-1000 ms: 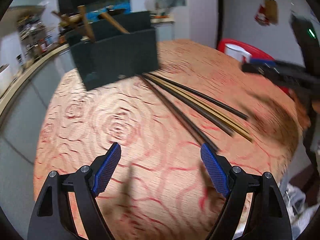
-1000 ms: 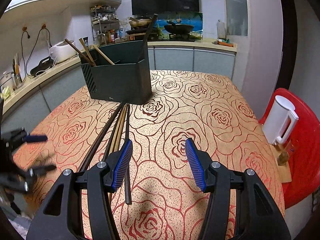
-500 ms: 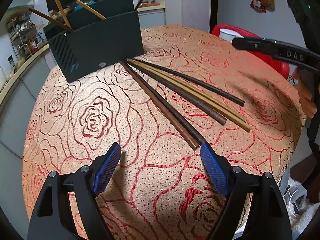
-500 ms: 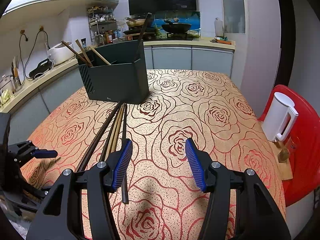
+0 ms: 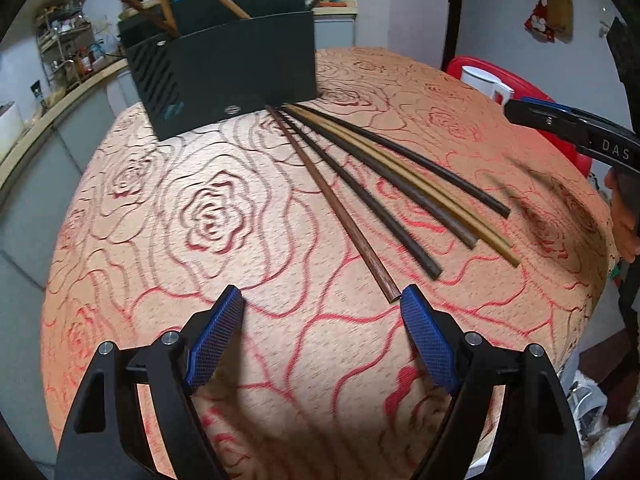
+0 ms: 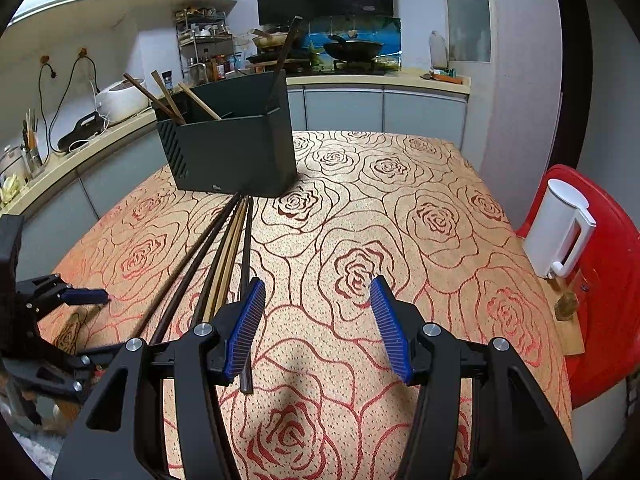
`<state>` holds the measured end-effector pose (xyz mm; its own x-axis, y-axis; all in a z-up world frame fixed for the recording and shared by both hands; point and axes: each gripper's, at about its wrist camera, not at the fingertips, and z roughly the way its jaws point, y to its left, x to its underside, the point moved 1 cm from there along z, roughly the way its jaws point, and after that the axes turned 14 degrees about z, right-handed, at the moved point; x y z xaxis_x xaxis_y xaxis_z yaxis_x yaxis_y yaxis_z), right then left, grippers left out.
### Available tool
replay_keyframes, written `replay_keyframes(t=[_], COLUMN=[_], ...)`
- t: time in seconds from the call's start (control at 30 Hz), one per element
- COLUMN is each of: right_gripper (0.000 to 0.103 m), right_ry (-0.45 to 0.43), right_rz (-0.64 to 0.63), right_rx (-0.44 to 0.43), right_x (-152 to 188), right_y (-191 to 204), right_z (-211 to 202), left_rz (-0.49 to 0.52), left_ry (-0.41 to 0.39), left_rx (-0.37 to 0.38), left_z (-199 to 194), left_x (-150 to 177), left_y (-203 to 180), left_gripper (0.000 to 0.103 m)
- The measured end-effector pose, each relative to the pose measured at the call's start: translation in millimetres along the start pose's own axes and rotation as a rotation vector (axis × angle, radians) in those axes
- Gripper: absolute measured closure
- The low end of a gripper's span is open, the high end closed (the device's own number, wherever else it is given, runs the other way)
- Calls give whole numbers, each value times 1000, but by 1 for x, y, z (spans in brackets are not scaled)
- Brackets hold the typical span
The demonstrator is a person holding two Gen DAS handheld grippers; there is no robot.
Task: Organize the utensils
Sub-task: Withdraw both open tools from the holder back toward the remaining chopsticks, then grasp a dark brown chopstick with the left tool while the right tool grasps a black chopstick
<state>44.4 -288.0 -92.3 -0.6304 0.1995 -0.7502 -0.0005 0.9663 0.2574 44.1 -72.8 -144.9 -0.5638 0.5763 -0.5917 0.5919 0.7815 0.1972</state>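
Chopsticks [image 5: 384,200] fanned on table [image 5: 200,320], far ends at holder [image 5: 224,72]. Left gripper [image 5: 322,300] wide open, empty, right pad beside nearest tip. Right gripper [image 6: 318,292] open, empty, chopsticks just left.

Home kitchen, wok [image 6: 352,49] on stove, rice cooker [image 6: 120,98], cabinets [image 6: 384,110]

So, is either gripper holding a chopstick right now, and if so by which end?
Neither. The left gripper and right gripper are both open with only tablecloth between their pads; the chopsticks all lie loose on the table.
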Motion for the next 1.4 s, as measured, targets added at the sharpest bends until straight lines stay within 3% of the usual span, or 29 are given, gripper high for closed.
replay_keyframes(t=[0.2,0.3,0.53,0.8,0.87,1.0,1.17,1.4], right_gripper=[50,51,68,77,81,88,94,95], right_ry=[43,77,145,135,127,113,116,138], right_rz=[-17,-41,-125,-142,-149,-176,-173,-156], right_rx=[-11,-35,-59,-54,-53,-50,-55,-61], right_x=[14,27,52,55,55,56,56,54], right_y=[1,6,25,29,30,34,34,33], right_z=[0,2,15,22,23,24,25,24], left_rz=[-65,-94,-71,-38,-42,-50,-62,-67], left_ry=[2,-18,-55,-55,-59,-69,-69,-60], left_rx=[-51,-41,25,14,-5,-30,-36,-33], left_z=[-11,-17,-16,-3,-1,-2,-3,-6], left_x=[16,21,13,1,-1,-1,1,4], left_y=[22,26,9,0,1,4,9,16], left_gripper=[24,24,25,47,58,70,94,95])
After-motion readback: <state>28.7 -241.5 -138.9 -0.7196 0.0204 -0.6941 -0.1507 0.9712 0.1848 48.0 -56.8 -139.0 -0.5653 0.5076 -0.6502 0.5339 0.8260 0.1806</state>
